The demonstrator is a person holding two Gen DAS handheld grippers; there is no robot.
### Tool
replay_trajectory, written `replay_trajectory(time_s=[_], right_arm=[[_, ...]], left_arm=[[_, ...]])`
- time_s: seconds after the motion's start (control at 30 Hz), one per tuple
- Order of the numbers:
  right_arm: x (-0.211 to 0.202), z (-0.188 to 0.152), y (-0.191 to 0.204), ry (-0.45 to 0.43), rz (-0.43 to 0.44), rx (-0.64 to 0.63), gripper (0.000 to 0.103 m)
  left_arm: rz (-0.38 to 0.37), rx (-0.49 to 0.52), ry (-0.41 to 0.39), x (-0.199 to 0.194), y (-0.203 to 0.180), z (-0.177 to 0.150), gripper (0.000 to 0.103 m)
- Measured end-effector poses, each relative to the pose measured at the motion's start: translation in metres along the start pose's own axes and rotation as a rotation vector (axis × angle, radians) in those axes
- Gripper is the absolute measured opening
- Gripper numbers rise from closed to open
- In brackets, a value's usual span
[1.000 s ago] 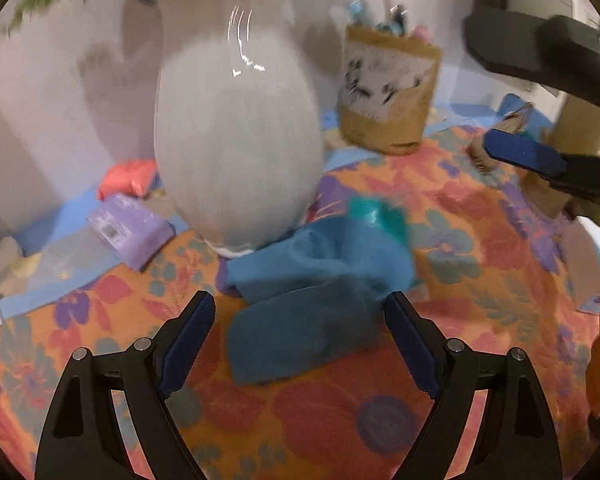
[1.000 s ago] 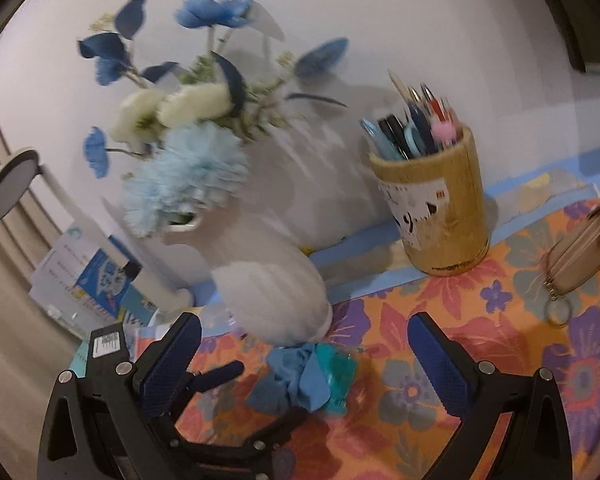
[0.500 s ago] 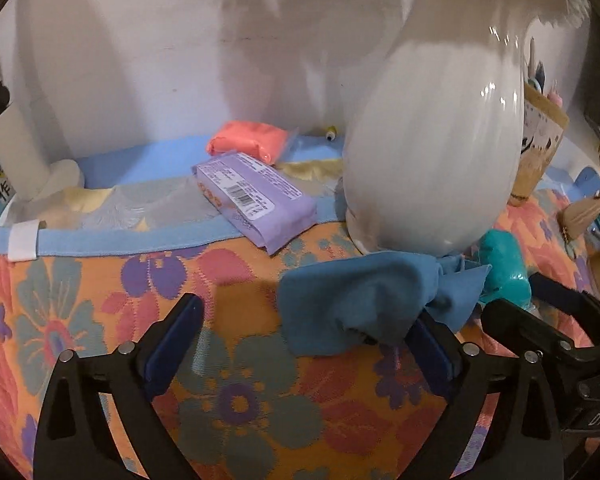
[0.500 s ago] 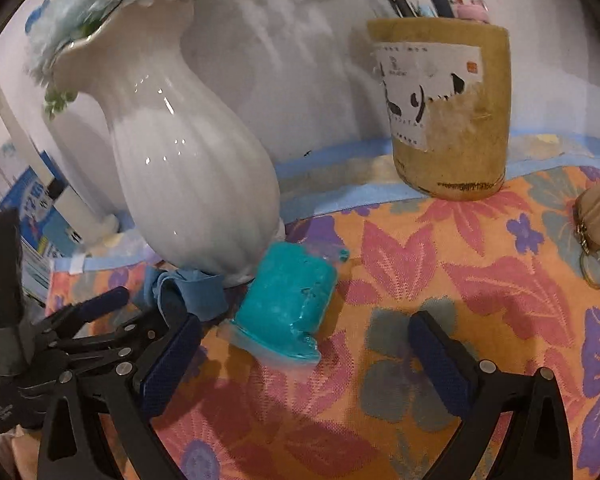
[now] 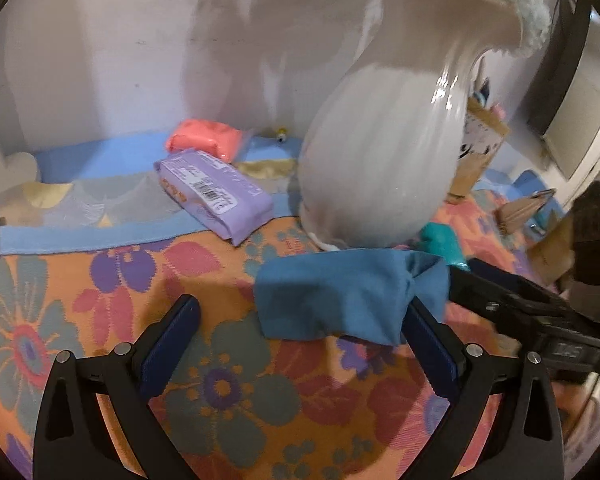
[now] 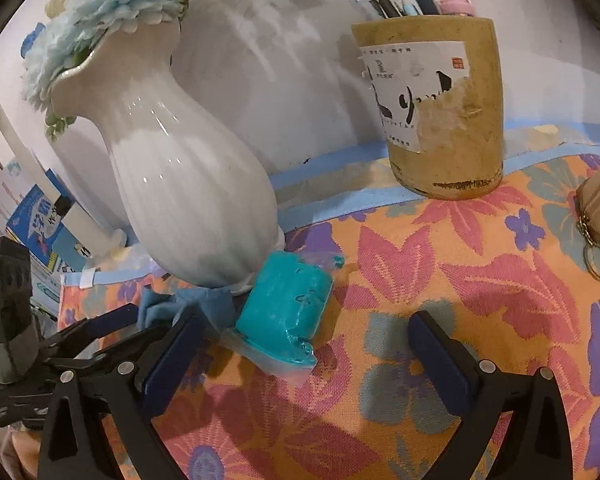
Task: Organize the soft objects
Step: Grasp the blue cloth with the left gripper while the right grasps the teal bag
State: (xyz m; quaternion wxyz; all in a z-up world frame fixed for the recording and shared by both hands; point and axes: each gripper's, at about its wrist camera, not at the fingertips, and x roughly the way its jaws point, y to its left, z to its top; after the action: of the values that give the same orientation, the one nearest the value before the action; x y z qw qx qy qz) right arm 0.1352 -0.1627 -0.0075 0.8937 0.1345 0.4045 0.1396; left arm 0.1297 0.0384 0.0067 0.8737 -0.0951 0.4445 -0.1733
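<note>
Left wrist view: left gripper (image 5: 300,340) now spread wide, swung off blue cloth (image 5: 340,296) at 2 o'clock; cloth released, awaiting regrasp. Right gripper (image 6: 300,356) wide, empty.

Dim warm indoor light, glare streaks on the white vase (image 6: 188,184), fisheye-bent, dark-vignetted edges.

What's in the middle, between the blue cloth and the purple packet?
Nothing but bare flowery tablecloth lies between the blue cloth and the purple packet. The left wrist view shows it.
</note>
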Motion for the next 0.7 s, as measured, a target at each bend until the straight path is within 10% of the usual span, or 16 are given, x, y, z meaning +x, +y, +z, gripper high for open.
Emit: replay_trajectory(time_s=[0.4,0.43,0.5,0.7], right_arm=[[0.003,0.003,0.007,0.002,-0.158,-0.039,0.067],[0.003,0.003,0.007,0.001,-0.165,-0.040,0.062],[0.003,0.003,0.010,0.001,-0.169,-0.053,0.054],[0.005,0.003,0.021,-0.009,-0.132,-0.099,0.030]], left_arm=[[0.071,0.098,0.012,0.017,-0.030,0.003,0.095],[0.068,0.108,0.010,0.017,-0.032,0.003,0.089],[0.043,0.155,0.005,0.017,-0.041,0.001,0.041],[0.026,0.184,-0.023,0.015,-0.050,-0.001,0.017]])
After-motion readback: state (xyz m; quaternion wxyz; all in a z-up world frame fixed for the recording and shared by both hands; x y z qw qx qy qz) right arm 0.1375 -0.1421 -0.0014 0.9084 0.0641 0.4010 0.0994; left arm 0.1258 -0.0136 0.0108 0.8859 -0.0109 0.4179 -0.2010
